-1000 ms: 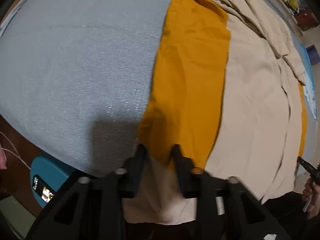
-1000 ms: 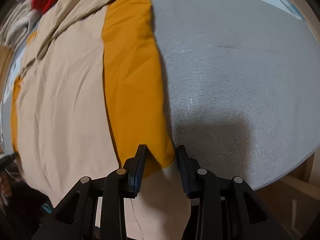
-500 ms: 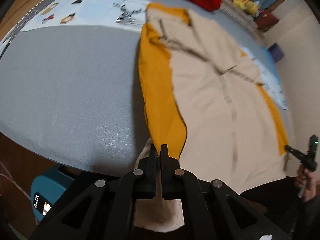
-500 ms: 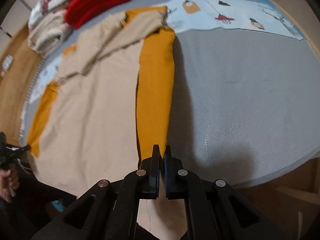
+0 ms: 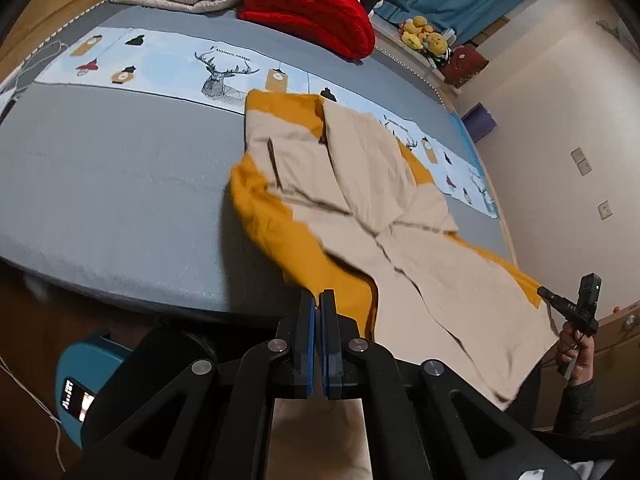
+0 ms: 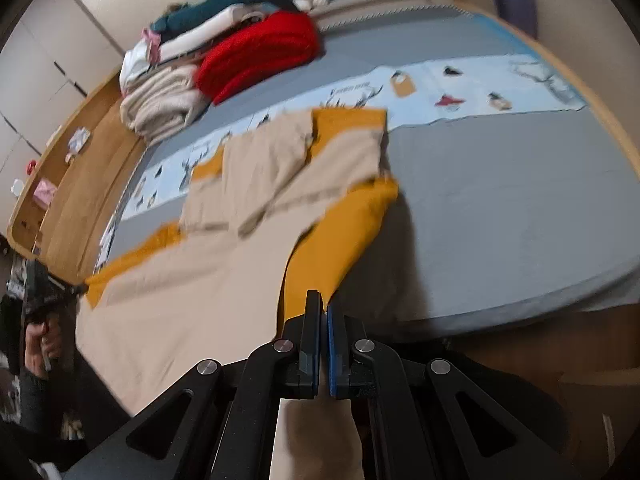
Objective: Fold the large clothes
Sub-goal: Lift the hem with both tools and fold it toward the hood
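Two grips: our left gripper and right gripper have jaws clamped on the garment hem.
Risk: thin fabric slipping free, folded sleeves tumbling on the bed.

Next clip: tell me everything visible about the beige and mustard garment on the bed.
The garment is large, of soft woven-looking cloth: beige in the middle with mustard-yellow bands along both long sides. Its far end lies on the grey bed, sleeves folded inward over the body. Its near edge is lifted off the bed, pinched at one corner by the left tongs and at the other by the right tongs, both shut on the cloth.
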Action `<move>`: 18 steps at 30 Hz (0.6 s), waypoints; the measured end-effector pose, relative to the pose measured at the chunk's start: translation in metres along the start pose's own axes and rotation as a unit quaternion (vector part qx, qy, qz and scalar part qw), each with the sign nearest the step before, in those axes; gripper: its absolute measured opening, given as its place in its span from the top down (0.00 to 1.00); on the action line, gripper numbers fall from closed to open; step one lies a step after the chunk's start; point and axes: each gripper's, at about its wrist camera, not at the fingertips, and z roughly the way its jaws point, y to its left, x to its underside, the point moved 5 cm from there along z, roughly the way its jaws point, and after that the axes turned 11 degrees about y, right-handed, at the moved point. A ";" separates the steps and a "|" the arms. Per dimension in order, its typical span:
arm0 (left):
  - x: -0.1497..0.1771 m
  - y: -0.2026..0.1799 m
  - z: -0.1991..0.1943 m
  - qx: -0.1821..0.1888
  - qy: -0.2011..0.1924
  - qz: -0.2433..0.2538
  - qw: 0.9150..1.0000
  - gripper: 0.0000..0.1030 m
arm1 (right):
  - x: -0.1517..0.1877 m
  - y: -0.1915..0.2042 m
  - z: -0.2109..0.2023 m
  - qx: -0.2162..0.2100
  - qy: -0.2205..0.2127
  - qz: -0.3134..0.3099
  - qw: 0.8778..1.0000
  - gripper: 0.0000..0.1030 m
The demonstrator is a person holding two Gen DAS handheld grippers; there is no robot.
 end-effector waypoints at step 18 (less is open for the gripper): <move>-0.212 0.085 0.153 0.033 -0.013 -0.137 0.990 0.99 | -0.233 -0.087 0.165 0.010 0.005 0.157 0.987 0.97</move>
